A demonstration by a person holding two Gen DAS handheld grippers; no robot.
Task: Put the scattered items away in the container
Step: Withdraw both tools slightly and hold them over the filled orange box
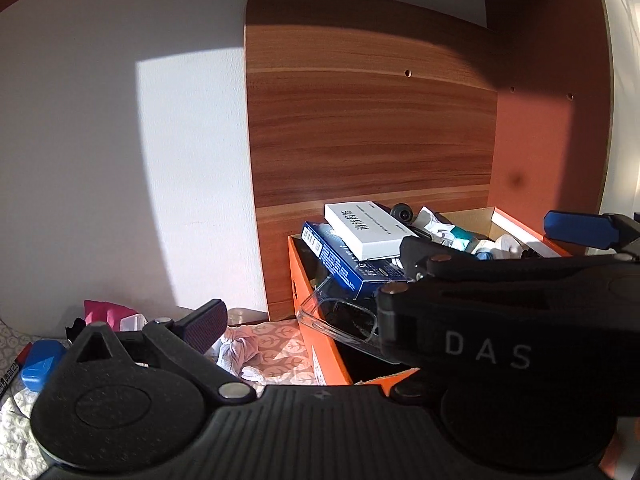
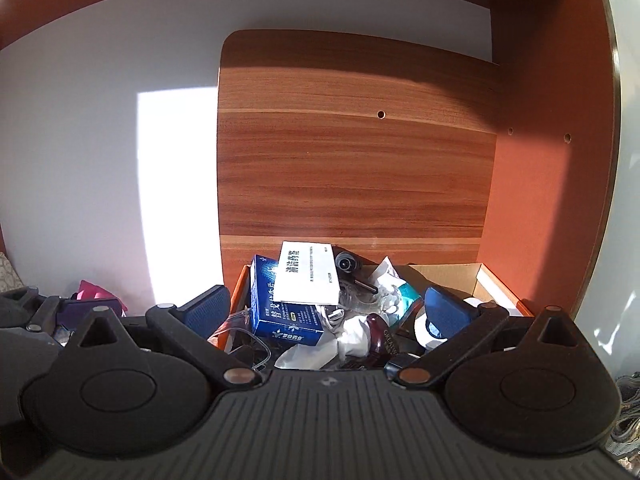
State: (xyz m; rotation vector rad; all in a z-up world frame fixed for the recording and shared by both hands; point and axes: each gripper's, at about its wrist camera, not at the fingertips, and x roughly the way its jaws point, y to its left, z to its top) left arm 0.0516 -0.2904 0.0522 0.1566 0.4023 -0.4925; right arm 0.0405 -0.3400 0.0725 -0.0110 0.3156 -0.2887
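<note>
- Right gripper (image 2: 332,308) hangs above the orange box (image 2: 239,285), its two ribbed blue fingers (image 2: 444,312) spread wide apart with nothing between them.
- Left gripper (image 1: 372,292) sits at the box's left side; one dark ribbed finger (image 1: 206,322) shows at 8 o'clock, while the other is hidden behind the right tool's black body, so I cannot tell whether it is apart or together.
- Inside the box, a flat white carton (image 2: 308,274) with black print lies tilted on top of a glossy blue carton (image 2: 280,312), both at 11 o'clock from the right gripper's fingers.
- A clear plastic phone case (image 1: 340,316), rounded at the corners, leans over the box's left wall in the left wrist view.
- Crumpled white wrapping (image 2: 320,344) and a dark round-headed piece (image 2: 346,262) fill the box's middle and back.
- Out on the leaf-patterned cloth (image 1: 276,344) at 9 o'clock from the box: a smooth blue plastic case (image 1: 42,362), a pink packet (image 1: 106,312) and a bunched white rag (image 1: 236,350).
- Behind it all stands a wood-grain board (image 2: 356,168) with rounded top corners, against a white wall.
</note>
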